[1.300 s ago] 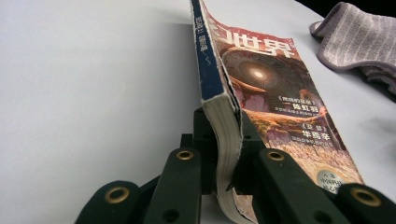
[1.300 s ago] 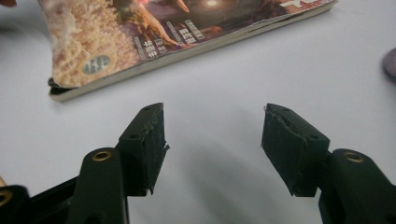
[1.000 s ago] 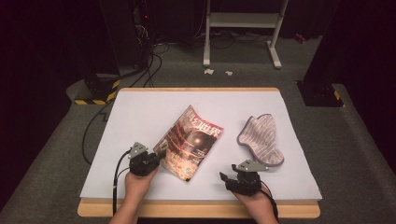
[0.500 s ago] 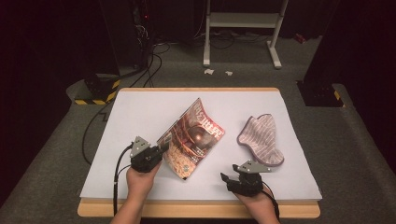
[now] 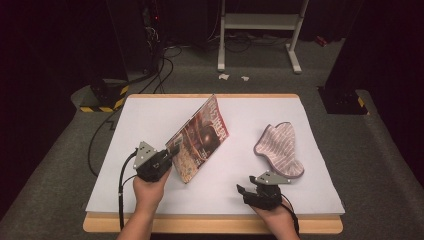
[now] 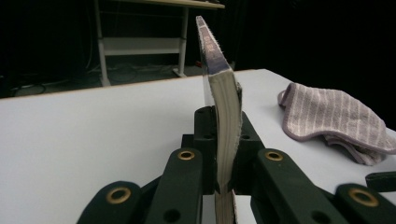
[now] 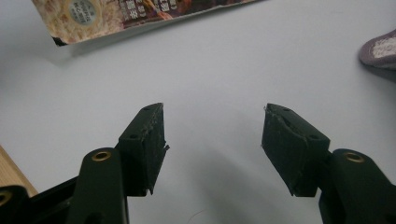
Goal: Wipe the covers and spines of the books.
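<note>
A: Where does the magazine (image 5: 200, 137) stand?

B: Near the middle of the white table (image 5: 150, 115), tilted up on its right-hand long edge. The left gripper (image 5: 172, 148) pinches its lower left edge, with the jaws pressed onto the page block (image 6: 224, 140).

A: And the other tool?

B: The right gripper (image 5: 243, 190) rests at about five o'clock from the magazine, jaws spread with nothing between them, over bare table. The striped cloth (image 5: 277, 150) lies at three o'clock.

A: How will it handle?

B: Light, I judge, but floppy and glossy. A thin bound stack bends and can slide out of a pinch. A hold close to the spine, across all pages, looks safest; the loose corner would sag.
</note>
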### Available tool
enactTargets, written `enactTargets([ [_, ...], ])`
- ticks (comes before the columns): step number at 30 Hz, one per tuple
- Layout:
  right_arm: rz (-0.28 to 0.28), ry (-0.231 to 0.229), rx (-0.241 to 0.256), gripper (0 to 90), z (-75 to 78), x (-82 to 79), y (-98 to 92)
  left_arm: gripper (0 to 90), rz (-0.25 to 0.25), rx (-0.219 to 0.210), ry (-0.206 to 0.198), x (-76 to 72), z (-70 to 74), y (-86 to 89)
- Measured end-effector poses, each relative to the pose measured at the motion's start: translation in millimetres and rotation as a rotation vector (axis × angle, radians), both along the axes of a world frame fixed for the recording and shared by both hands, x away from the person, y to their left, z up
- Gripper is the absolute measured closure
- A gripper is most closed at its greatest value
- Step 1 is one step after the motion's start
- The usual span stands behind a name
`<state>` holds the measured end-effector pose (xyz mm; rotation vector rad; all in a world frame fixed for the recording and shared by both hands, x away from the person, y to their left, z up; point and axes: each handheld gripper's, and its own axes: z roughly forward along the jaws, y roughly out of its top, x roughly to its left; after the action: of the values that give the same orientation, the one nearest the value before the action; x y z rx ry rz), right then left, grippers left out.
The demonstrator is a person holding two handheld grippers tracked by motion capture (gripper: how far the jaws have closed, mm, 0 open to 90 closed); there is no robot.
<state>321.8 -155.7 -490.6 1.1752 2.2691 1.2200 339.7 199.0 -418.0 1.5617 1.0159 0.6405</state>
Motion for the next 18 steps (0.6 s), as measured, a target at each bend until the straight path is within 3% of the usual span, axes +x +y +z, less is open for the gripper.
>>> enactTargets([
  [11,-0.007,0.011,0.002,39.4,-1.0,1.7,-0.3,84.4,0.058,-0.022,-0.032,1.1,10.2,25.9],
  [18,-0.009,0.016,-0.002,39.5,-2.2,2.5,-0.2,84.3,0.104,0.000,-0.069,0.1,21.8,42.9],
])
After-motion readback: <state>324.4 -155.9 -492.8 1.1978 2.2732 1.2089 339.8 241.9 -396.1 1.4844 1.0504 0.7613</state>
